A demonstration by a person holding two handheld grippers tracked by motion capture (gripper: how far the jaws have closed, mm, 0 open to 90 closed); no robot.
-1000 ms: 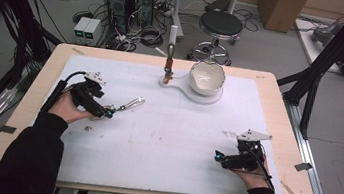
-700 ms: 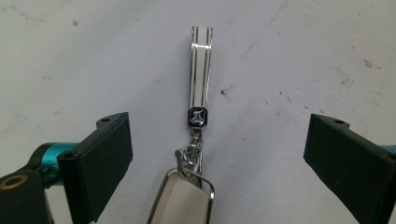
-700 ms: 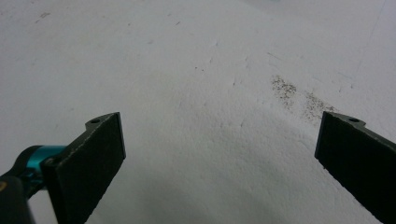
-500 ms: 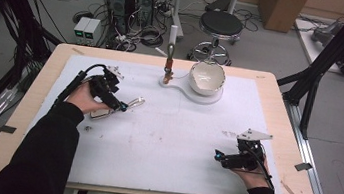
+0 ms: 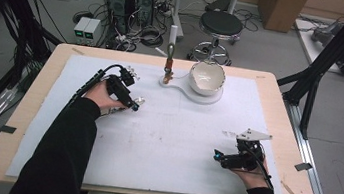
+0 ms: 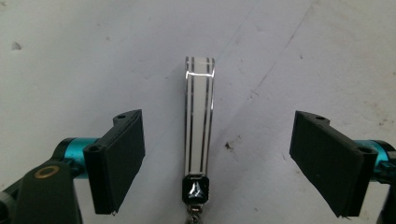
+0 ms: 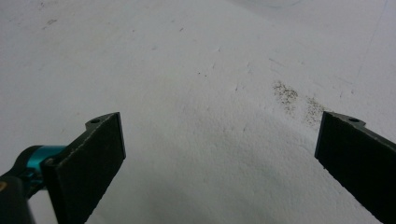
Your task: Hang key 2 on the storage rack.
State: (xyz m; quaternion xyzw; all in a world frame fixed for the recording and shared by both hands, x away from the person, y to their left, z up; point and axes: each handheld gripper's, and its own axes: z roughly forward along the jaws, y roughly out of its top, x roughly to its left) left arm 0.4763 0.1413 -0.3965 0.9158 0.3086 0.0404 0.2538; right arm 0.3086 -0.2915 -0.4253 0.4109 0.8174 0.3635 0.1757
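A narrow silver bar (image 6: pixel 198 126) with dark stripes and a faceted dark stone at its near end lies flat on the white mat. My left gripper (image 6: pixel 224 140) hovers over it, one pad to either side of the bar and neither touching. Its jaws have just been closing and still stand apart. From above, the left gripper (image 5: pixel 132 105) is at the mat's far left, with the shiny bar (image 5: pixel 138 100) at its tips. My right gripper (image 5: pixel 217 157) rests open at the near right, and the right gripper (image 7: pixel 219 154) has bare mat between its pads.
A white bowl (image 5: pixel 207 76) sits on a white stand (image 5: pixel 181 85) at the far middle of the table, beside an upright brown-handled tool (image 5: pixel 169 62). The white mat (image 5: pixel 174 137) covers most of the wooden tabletop. A stool and computers stand on the floor beyond.
My left hand has moved right and away from the near edge, ending over the silver bar. Right hand and bowl have stayed put.
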